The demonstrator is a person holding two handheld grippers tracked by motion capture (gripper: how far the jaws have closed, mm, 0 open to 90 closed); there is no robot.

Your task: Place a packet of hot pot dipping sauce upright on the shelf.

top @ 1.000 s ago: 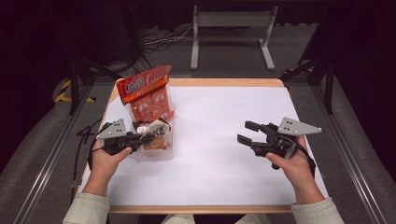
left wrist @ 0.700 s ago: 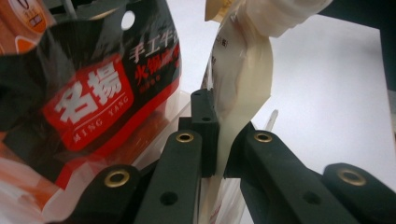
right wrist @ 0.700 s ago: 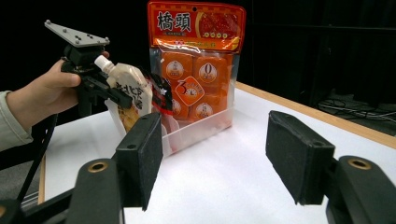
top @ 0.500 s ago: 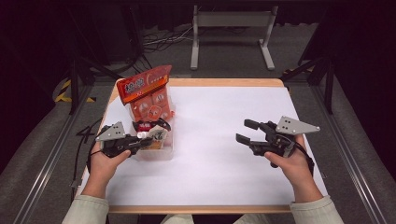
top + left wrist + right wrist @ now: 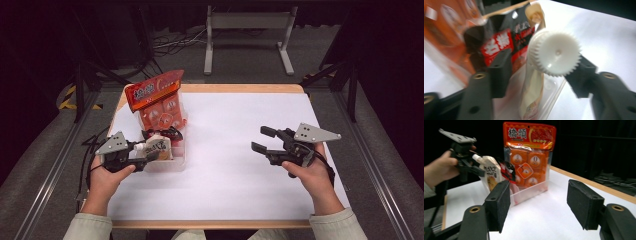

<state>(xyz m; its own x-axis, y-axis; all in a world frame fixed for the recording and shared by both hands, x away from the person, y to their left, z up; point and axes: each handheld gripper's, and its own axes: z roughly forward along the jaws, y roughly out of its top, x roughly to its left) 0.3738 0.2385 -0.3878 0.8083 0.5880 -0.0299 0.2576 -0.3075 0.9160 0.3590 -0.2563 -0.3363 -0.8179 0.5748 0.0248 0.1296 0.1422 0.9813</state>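
Your left gripper [image 5: 150,159] is at the white-capped cream spout pouch [image 5: 159,148], jaws just been opening.
Near edge first: your left jaws sit either side of the pouch's white ribbed cap [image 5: 555,53], partly spread; the right-hand pad is against the cap, the left-hand pad stands clear, so no clamp. The pouch stands upright in the near end of the clear plastic bin [image 5: 176,161], by the tabletop's left edge. Your right gripper [image 5: 263,139] is well apart, toward the right edge, jaws wide, nothing between them, over bare white tabletop [image 5: 240,185]. Behind the pouch: a small black-and-red sachet [image 5: 167,133], then the tall orange snack bag [image 5: 157,102] at the bin's far end, near the far-left corner.
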